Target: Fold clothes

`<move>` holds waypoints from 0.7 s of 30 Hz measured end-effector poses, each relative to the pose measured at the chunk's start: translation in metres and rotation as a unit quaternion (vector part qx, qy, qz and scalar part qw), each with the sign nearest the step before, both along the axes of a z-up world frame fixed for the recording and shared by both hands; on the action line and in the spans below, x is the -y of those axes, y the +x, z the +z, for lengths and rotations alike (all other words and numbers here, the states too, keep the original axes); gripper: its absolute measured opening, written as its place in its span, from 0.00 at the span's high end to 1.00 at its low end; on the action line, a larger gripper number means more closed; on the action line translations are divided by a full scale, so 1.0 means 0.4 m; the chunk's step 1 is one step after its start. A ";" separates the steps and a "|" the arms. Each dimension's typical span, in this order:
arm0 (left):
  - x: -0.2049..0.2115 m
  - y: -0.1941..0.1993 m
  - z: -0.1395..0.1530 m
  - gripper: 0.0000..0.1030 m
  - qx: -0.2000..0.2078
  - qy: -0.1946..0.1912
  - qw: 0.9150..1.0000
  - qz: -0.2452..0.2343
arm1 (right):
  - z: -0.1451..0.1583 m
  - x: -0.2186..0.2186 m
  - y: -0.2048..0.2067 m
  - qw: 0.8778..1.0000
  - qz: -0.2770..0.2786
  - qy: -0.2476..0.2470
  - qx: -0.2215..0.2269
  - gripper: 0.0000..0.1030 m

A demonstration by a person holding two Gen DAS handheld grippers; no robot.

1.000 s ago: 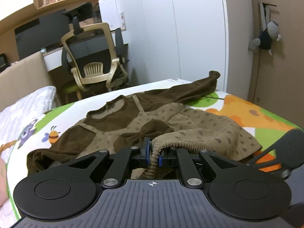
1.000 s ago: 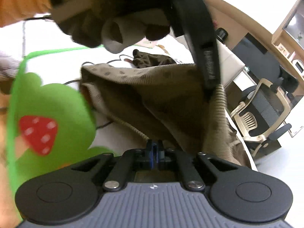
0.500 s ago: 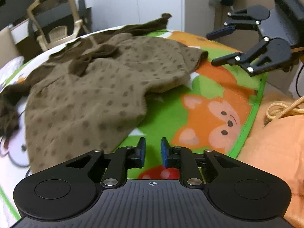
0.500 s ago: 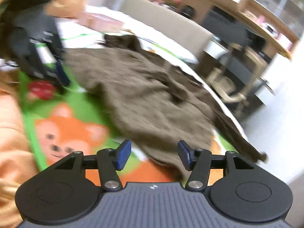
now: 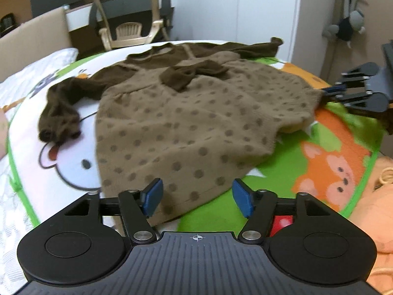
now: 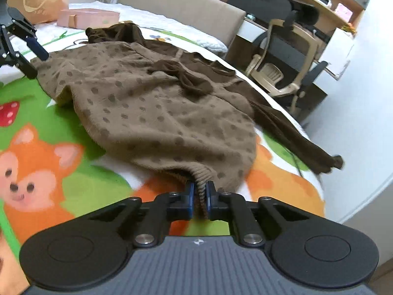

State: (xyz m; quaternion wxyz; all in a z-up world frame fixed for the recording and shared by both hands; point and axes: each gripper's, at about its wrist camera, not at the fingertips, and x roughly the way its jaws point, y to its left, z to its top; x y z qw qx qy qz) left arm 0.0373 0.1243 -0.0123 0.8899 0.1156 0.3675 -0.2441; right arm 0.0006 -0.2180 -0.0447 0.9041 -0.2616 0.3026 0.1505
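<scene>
From the left wrist view, the left gripper (image 5: 197,198) hovers with fingers spread wide over the near hem corner of the brown dotted dress (image 5: 191,120), which lies face up on the cartoon mat (image 5: 289,172); it should drop onto that corner and pinch the ribbed edge squarely, level with its partner. In the right wrist view, the right gripper (image 6: 199,199) pinches the opposite hem corner. The dress's long axis runs from hem to collar, pointing toward the office chair (image 6: 282,68).

a cartoon-print mat (image 5: 289,172) covers the bed (image 6: 172,24); a brown dotted dress (image 5: 186,123) lies spread on it.
</scene>
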 end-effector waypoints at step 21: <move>0.011 0.072 0.008 0.20 -0.020 -0.090 0.996 0.020 | -0.009 0.034 0.128 0.980 -0.111 0.156 -0.057 0.85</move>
